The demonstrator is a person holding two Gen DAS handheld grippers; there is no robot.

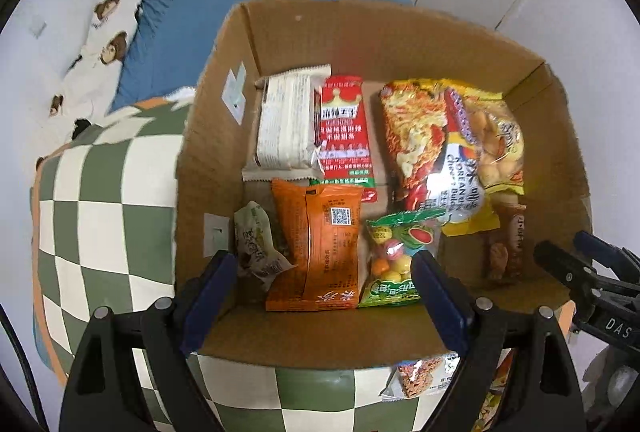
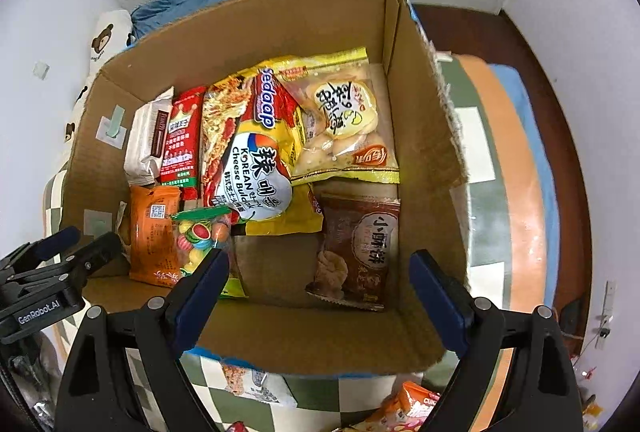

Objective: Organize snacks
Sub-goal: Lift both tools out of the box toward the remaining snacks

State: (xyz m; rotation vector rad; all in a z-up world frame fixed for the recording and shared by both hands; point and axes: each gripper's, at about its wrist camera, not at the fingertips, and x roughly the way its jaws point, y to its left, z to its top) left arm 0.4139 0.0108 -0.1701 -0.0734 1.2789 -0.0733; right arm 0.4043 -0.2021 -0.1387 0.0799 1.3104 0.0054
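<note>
A: Fingers first. Left gripper (image 1: pixel 324 288)?
B: Spread wide, nothing held, hovering over the near edge of the cardboard box (image 1: pixel 224 80). Right gripper (image 2: pixel 320 286) same: wide apart, empty, over the box's near right side.
A: Any text on the rigs?
B: "GenRobot.AI" on the left one as seen from the right wrist; "DAS" partly readable on the right one from the left wrist.
A: Nearest snacks?
B: Outside the box, on the green-and-white checkered blanket (image 1: pixel 100 216): a small bar packet (image 1: pixel 420 378), label too small to read. Inside, near wall: orange packet (image 1: pixel 320 252) lying back side up with a QR code, and a candy bag (image 1: pixel 394 260) with a watermelon picture and coloured balls, just beside it.
A: Mid box?
B: Brown biscuit pack (image 2: pixel 360 252), Chinese writing, flat on the box floor. Then the noodle pack (image 2: pixel 256 156): "Sedaap", "KOREAN Cheese Buldak", yellow and red, overlapping a second noodle bag.
A: Far end?
B: Clear yellow-edged bag of pale round snacks (image 2: pixel 344 120), Chinese script. Far left, red pack (image 1: pixel 344 132) with a crown, touching a white wrapped pack (image 1: pixel 284 124). Blue bed sheet (image 1: pixel 192 16) beyond.
</note>
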